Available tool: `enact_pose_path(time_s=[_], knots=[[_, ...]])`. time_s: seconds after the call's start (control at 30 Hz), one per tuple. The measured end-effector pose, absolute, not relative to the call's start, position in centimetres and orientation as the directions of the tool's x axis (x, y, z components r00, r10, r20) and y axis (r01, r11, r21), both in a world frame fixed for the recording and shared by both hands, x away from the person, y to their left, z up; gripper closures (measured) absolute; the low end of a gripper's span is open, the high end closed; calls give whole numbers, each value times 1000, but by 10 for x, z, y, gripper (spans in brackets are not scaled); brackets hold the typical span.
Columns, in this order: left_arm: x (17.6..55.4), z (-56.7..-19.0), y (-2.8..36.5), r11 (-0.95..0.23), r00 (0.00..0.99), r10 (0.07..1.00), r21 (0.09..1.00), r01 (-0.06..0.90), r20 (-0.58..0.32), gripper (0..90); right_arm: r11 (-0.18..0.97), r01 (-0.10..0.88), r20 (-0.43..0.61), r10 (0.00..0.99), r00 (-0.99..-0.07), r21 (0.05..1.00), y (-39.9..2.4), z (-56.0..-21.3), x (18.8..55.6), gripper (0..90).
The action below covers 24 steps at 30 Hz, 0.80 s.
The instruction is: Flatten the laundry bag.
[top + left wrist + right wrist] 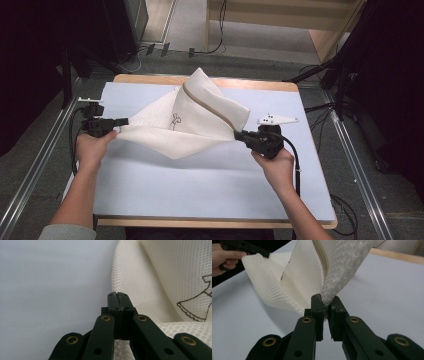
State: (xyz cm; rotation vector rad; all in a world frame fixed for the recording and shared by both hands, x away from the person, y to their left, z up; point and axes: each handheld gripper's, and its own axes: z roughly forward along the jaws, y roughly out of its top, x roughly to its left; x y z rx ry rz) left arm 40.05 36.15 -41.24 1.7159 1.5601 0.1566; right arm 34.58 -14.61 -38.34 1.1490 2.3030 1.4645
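Your left hand (92, 146) comes in from the bottom left with the forearm straight, its fist wrapped around the left tool (119, 121), which lies level and points to the right. In the left gripper view its jaws are pressed fully together; the cream mesh bag (185, 120) bulges just beside and behind their tips. From above, the tips meet the bag's left corner, but whether any cloth is pinched in the seam is too small to make out.

The mesh bag hangs stretched between your two tools, raised off the light blue worktop (200, 185) near its far half. Its lower edge sags to a point in the middle, and its upper part stands up in a peak toward the far edge. A tan zip (205, 105) runs diagonally across it, and a small dark embroidered figure (175, 120) sits on the left panel; that figure is cut off at the frame's edge in the left gripper view.

Your right hand (275, 162) reaches in from the bottom right, wrist bent inward, holding the right tool (239, 135) level and pointing left. Its jaws are clamped on the bag's right corner, with a twist of mesh squeezed between the pads (318, 306) in the right gripper view. A white three-cornered plate (277, 120) rides on top of it.
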Motion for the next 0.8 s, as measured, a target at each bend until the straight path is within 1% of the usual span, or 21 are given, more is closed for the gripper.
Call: enact_pose_path(time_s=[0.13,0.17,0.2,0.3,0.63,0.67,0.7,0.73,0.8], knots=[[396,-413,364,75,237,876,605,793,-419,900,224,534,253,691,-677,815,-153,-396,333,852],[392,-414,367,85,242,864,602,794,-442,900,228,537,253,692,-676,812,-154,-398,330,850],[390,-414,367,81,246,862,599,797,-444,900,228,542,256,693,-674,809,-156,-400,326,850],[384,-415,365,49,263,864,591,805,-430,900,234,550,256,698,-669,802,-160,-403,318,843],[368,-410,362,14,308,850,604,797,-427,900,232,557,261,700,-665,797,-172,-403,299,822],[367,-410,361,3,316,850,604,797,-420,900,235,560,261,700,-664,795,-174,-403,297,799],[365,-411,360,-3,320,850,605,796,-418,900,239,559,259,699,-667,794,-176,-404,296,748],[363,-410,359,-10,330,848,610,793,-415,900,235,568,265,704,-659,789,-180,-404,293,668],[363,-409,359,-12,334,848,615,789,-412,900,223,564,256,720,-645,795,-187,-403,290,588]])
